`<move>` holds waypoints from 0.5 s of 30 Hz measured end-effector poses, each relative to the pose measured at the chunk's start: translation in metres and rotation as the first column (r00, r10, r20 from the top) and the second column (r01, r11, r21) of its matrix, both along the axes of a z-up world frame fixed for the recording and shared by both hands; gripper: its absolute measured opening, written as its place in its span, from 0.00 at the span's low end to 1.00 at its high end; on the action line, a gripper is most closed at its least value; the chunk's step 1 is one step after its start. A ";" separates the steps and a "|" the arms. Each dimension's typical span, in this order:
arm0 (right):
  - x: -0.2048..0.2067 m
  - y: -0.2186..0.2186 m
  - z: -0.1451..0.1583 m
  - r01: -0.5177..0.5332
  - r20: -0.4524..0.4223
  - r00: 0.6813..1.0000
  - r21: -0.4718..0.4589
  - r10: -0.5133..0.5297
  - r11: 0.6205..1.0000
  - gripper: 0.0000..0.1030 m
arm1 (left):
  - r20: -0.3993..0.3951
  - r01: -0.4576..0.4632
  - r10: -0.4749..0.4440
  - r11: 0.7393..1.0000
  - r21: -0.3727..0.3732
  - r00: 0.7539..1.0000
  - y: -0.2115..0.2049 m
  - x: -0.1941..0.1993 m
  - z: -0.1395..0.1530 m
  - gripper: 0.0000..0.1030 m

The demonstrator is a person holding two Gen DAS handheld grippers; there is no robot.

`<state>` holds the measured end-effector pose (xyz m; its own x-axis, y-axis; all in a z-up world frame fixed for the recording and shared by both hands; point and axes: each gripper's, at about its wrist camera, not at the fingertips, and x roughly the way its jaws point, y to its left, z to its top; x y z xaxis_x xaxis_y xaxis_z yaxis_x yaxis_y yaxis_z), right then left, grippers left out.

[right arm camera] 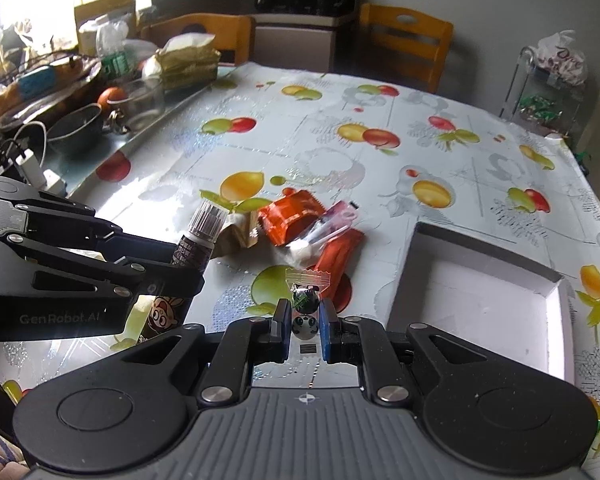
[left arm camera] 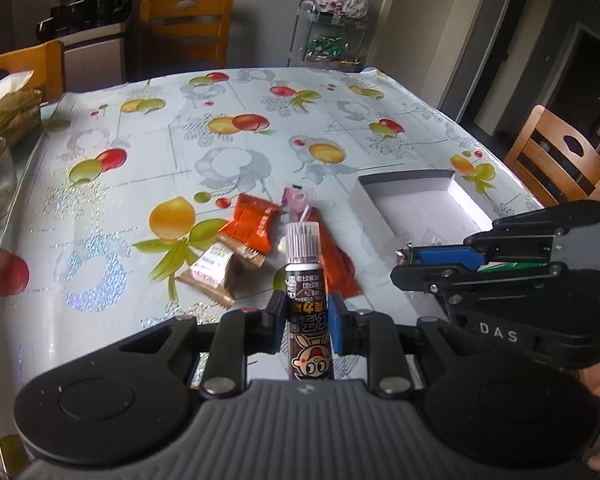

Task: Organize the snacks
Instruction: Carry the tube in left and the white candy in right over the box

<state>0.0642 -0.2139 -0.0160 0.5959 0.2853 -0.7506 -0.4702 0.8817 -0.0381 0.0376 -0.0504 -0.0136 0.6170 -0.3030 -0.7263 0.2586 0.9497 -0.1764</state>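
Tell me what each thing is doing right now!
Left hand-held gripper: shut on the tube.
Tube: held upright, off the table, cap on.
Right hand-held gripper: shut on the panda candy.
Panda candy: held, still wrapped.
White box: open, lying on the table, nothing visible inside.
Orange packets: sealed, lying in the pile.
Brown packet: sealed, lying on the table.

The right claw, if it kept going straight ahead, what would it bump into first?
Probably the long orange snack packet, lying just ahead of the right claw and the panda candy it holds. Depth is hard to judge, so it might pass just above.
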 end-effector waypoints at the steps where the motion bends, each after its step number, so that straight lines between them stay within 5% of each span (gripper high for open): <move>1: 0.000 -0.002 0.001 0.006 0.004 1.000 0.002 -0.006 1.000 0.16 | 0.003 0.006 -0.006 1.000 0.002 1.000 -0.002 0.001 0.001 0.18; 15: -0.007 -0.043 0.018 0.107 0.057 0.993 0.021 -0.108 0.994 0.16 | 0.053 0.113 -0.113 0.994 0.003 0.992 -0.045 0.010 0.018 0.18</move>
